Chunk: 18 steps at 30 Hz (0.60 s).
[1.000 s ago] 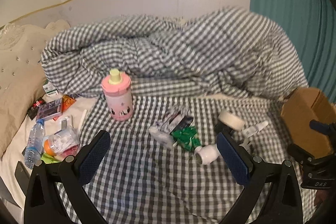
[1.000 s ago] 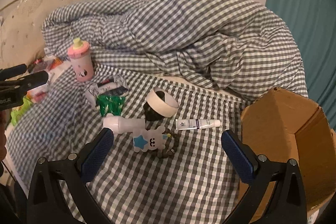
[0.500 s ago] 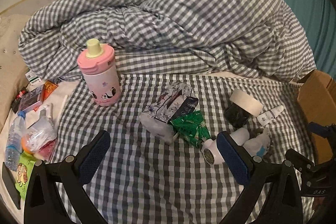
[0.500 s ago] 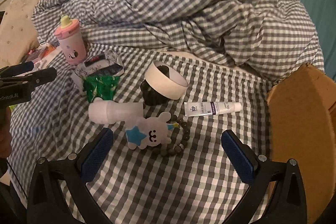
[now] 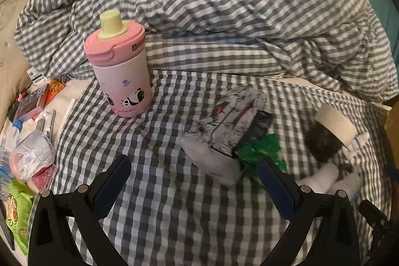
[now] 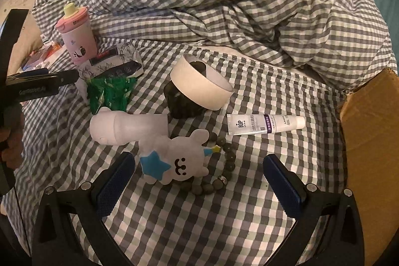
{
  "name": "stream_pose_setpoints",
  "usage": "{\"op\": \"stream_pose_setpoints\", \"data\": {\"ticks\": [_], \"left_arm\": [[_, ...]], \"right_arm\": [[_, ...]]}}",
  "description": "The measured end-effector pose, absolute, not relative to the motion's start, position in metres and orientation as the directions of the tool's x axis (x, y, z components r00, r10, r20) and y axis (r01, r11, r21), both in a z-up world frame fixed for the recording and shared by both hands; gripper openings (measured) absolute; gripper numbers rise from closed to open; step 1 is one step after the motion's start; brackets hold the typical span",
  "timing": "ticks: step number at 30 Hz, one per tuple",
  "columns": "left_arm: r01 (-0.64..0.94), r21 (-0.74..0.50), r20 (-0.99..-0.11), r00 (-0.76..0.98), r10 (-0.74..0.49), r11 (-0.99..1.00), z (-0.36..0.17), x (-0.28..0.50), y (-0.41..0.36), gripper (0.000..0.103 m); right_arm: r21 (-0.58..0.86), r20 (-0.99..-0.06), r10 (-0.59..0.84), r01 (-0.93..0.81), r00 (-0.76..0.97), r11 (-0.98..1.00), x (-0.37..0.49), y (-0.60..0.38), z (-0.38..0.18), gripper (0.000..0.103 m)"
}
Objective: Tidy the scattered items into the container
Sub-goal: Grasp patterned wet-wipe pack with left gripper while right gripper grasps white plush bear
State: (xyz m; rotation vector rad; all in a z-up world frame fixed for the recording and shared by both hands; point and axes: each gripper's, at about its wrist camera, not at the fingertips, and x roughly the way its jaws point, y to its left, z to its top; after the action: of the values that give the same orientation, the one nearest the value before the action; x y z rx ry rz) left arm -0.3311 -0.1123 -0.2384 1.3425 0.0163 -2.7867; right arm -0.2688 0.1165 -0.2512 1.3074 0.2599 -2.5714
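white tube [image 6: 264, 125] reads "bop"; left gripper [image 5: 194, 185], right gripper [image 6: 198, 181] spread, empty.

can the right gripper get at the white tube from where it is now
Probably yes. The right gripper is open and empty, and the white tube lies flat on the checked sheet just ahead, clear of the bead bracelet and the tape roll. Nothing covers it.

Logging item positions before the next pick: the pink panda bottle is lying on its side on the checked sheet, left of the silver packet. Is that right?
Not quite. The pink panda bottle is standing upright on the checked sheet, cap on top, not lying down. It is left of the silver packet, as you said. The left wrist view shows this most clearly.
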Motion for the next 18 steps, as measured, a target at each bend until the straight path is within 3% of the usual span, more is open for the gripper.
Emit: {"op": "stream_pose_setpoints", "data": {"ticks": [7,9,12,13,14,15,18], "left_arm": [[0.081,0.001,-0.802,-0.595,-0.049,-0.997,-0.259,-0.347,-0.12,0.103],[0.083,-0.021,-0.808,-0.588,-0.032,-0.996,-0.265,-0.351,-0.124,0.098],[0.081,-0.065,-0.818,-0.575,0.006,-0.995,-0.271,-0.354,-0.128,0.078],[0.078,-0.075,-0.822,-0.57,0.017,-0.994,-0.273,-0.355,-0.128,0.069],[0.071,-0.089,-0.823,-0.567,0.033,-0.994,-0.276,-0.355,-0.128,0.053],[0.061,-0.102,-0.826,-0.562,0.05,-0.993,-0.278,-0.356,-0.127,0.046],[0.055,-0.111,-0.824,-0.563,0.061,-0.992,-0.28,-0.356,-0.127,0.038]], "right_arm": [[-0.04,-0.815,-0.148,0.309,-0.56,-0.95,-0.275,0.113,-0.258,0.103],[-0.04,-0.819,-0.15,0.317,-0.554,-0.948,-0.277,0.11,-0.261,0.103],[-0.041,-0.824,-0.154,0.329,-0.545,-0.944,-0.277,0.106,-0.265,0.102],[-0.045,-0.826,-0.15,0.33,-0.543,-0.943,-0.278,0.105,-0.267,0.102],[-0.055,-0.83,-0.14,0.328,-0.54,-0.943,-0.279,0.104,-0.269,0.102],[-0.063,-0.832,-0.13,0.326,-0.539,-0.943,-0.28,0.103,-0.27,0.102],[-0.061,-0.837,-0.128,0.323,-0.532,-0.945,-0.282,0.104,-0.274,0.102]]}}
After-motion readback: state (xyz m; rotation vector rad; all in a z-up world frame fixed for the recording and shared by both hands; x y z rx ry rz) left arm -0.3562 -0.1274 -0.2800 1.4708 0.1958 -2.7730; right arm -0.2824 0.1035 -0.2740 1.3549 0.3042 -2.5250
